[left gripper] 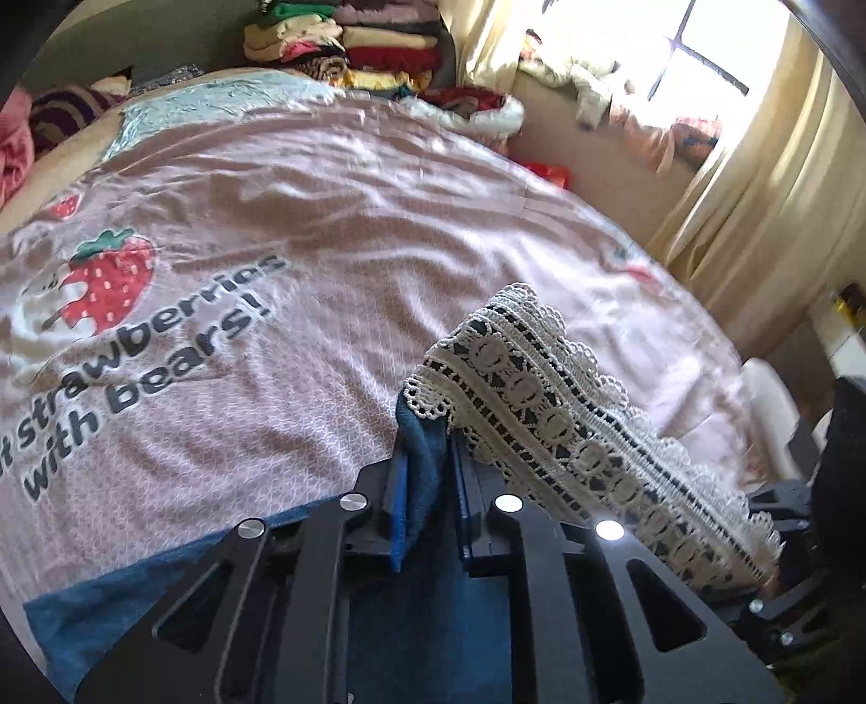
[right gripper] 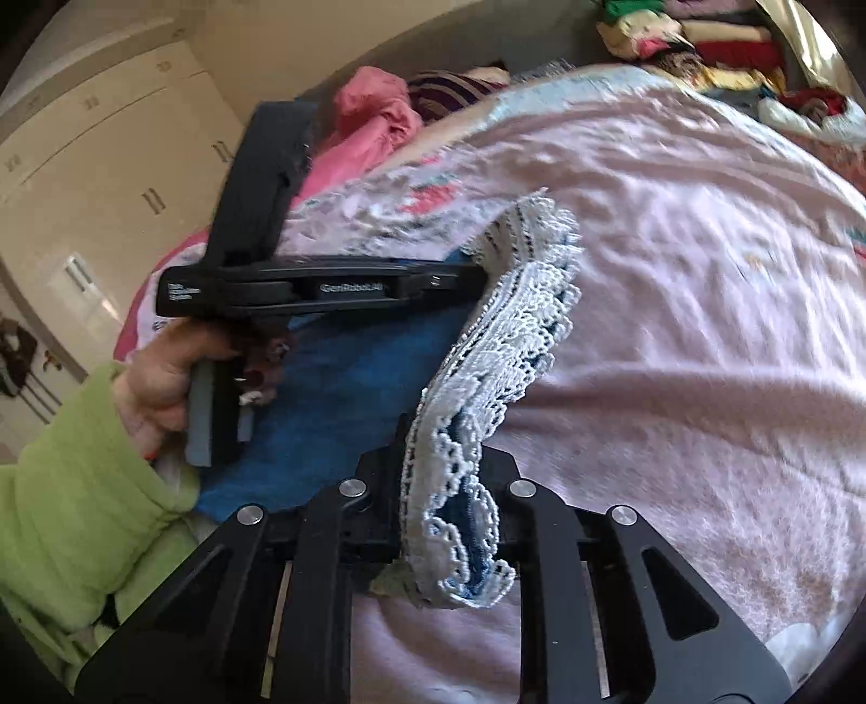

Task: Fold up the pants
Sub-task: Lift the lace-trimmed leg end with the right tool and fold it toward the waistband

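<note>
The pants are blue denim (left gripper: 427, 460) with a wide white lace hem (left gripper: 546, 401). My left gripper (left gripper: 427, 482) is shut on the denim at one end of the hem, lifted above the bed. My right gripper (right gripper: 449, 487) is shut on the lace hem (right gripper: 487, 357) at its other end. In the right wrist view the left gripper (right gripper: 476, 276) shows from the side, held by a hand in a green sleeve, with blue denim (right gripper: 346, 390) hanging below it. The hem stretches between the two grippers.
A pink bedspread (left gripper: 335, 206) with a strawberry print covers the bed. Stacks of folded clothes (left gripper: 368, 49) stand at the far end. A pink garment (right gripper: 373, 113) lies at the bed's side. A window with cream curtains (left gripper: 768, 178) is at the right.
</note>
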### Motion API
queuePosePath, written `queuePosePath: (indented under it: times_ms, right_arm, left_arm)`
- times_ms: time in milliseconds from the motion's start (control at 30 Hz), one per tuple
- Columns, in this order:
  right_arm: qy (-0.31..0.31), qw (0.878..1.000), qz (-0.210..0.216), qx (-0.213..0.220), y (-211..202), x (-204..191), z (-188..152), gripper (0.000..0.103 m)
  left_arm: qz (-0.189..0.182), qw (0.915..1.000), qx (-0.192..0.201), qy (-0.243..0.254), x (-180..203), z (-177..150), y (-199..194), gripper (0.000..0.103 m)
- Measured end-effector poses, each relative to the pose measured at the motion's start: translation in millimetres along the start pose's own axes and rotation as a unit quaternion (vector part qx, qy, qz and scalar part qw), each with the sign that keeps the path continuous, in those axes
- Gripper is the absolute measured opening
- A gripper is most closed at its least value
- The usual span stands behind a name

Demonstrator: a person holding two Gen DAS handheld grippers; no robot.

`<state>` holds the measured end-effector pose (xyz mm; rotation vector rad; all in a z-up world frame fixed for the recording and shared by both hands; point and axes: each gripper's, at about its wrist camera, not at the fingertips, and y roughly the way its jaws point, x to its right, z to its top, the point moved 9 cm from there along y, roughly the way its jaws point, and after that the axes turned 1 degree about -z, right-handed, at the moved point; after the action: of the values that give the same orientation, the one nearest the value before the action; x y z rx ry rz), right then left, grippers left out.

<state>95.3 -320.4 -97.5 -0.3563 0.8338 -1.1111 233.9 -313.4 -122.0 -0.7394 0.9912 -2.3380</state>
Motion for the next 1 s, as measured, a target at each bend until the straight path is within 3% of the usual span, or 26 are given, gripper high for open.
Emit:
queuePosePath:
  times_ms: [233,400,467,533,633,700,900,967,1000]
  right_arm:
    - [-0.063,0.998,0.030,0.004,1.3,-62.4,19.2,0.011]
    - [-0.111,0.992,0.051,-0.015,24.4,-113.8,20.0,0.011]
    - [-0.127,0.990,0.053,-0.031,40.3,-128.0,13.7,0.011]
    - [-0.142,0.987,0.053,-0.055,58.9,-143.3,3.1,0.011]
    - [-0.169,0.981,0.055,-0.080,80.1,-165.8,-12.5,0.011]
    - [-0.194,0.975,0.049,-0.092,92.8,-181.5,-21.6,0.011]
    - [-0.235,0.964,0.040,-0.119,118.1,-207.7,-45.6,0.015]
    - [-0.242,0.962,0.042,-0.116,122.3,-214.0,-49.3,0.021]
    - [-0.243,0.962,0.053,-0.116,122.2,-217.1,-50.0,0.030]
  left_arm:
    - [-0.004,0.9978,0.062,-0.023,-16.0,5.0,-61.9,0.012]
    - [0.002,0.9941,0.088,-0.063,-49.4,-16.8,-95.6,0.013]
    - [0.018,0.9923,0.092,-0.080,-67.6,-31.3,-105.9,0.025]
    - [0.032,0.9882,0.099,-0.113,-90.7,-47.1,-118.1,0.030]
    - [0.050,0.9751,0.125,-0.177,-129.0,-69.5,-144.4,0.035]
    - [0.064,0.9594,0.157,-0.226,-157.7,-89.3,-166.7,0.037]
    - [0.040,0.9150,0.218,-0.337,-206.2,-125.7,-198.9,0.037]
    - [0.027,0.9090,0.230,-0.347,-209.7,-125.5,-203.1,0.037]
    - [0.020,0.9098,0.230,-0.345,-208.0,-124.7,-203.0,0.039]
